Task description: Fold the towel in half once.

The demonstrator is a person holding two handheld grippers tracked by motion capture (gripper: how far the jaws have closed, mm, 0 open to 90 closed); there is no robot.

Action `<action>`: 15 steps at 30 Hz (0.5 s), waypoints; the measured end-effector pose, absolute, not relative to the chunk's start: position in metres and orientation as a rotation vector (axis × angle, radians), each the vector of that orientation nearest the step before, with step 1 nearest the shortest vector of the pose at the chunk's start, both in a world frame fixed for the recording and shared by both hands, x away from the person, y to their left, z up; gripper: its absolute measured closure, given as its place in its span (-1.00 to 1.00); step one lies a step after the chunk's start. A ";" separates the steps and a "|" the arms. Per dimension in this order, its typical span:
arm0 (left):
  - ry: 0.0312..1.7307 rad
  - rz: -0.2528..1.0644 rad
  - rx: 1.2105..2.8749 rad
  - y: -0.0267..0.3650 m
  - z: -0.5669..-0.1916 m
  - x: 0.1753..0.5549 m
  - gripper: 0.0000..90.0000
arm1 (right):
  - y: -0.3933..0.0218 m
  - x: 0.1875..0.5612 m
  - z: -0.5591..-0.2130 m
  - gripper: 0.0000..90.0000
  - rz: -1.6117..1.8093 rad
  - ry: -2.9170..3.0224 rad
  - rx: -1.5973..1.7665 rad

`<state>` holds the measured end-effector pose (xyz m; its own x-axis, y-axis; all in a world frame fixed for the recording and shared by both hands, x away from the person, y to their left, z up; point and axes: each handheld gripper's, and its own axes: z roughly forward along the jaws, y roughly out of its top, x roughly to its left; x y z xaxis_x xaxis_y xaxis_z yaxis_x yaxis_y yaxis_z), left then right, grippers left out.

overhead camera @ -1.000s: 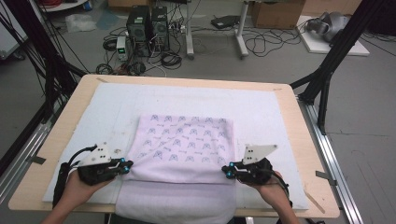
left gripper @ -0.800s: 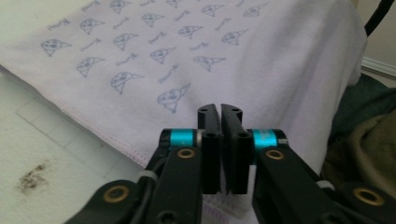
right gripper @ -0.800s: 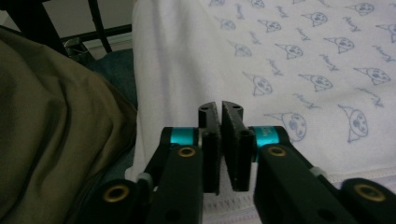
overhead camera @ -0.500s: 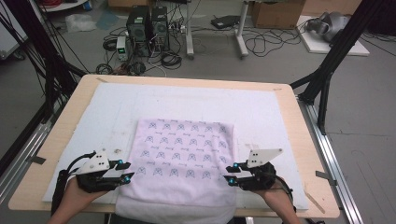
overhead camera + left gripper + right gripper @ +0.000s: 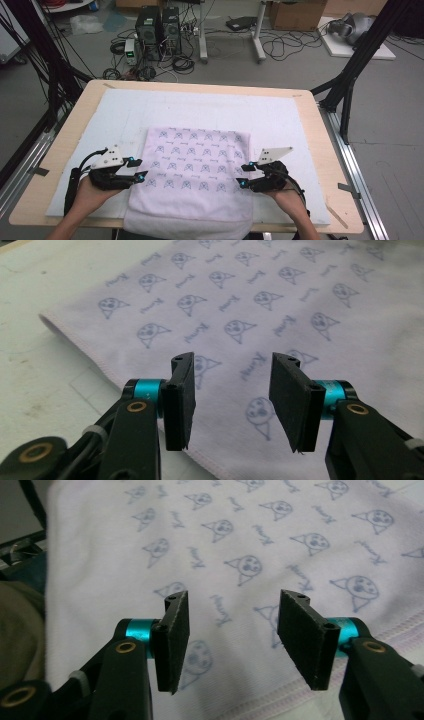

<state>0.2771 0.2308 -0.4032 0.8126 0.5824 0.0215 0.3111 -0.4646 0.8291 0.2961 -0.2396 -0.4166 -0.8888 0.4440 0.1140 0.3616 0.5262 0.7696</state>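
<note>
A pale lilac towel printed with small blue figures lies flat on the white mat, and its near end hangs over the table's front edge. My left gripper sits at the towel's left edge and my right gripper at its right edge, both pointing inward. In the left gripper view the left gripper has just been opening, with the towel below its jaws and nothing between the pads. The right gripper has also just been opening, empty above the towel near its stitched hem.
The white mat covers most of the wooden table. Black frame posts stand at both sides of the table. Computers and cables lie on the floor beyond the far edge.
Both grippers were shut at the towel's side edges and now stand open. The crease across the towel has flattened, and both hands have shifted slightly.
</note>
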 end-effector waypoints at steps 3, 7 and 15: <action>0.681 0.386 2.084 0.233 -0.403 0.284 0.15 | -0.239 0.301 -0.418 -0.04 1.307 2.653 0.736; 0.707 0.387 2.084 0.234 -0.404 0.292 0.12 | -0.239 0.307 -0.420 -0.08 1.291 2.645 0.771; 0.721 0.391 2.110 0.233 -0.405 0.298 0.11 | -0.240 0.313 -0.421 -0.12 1.295 2.638 0.792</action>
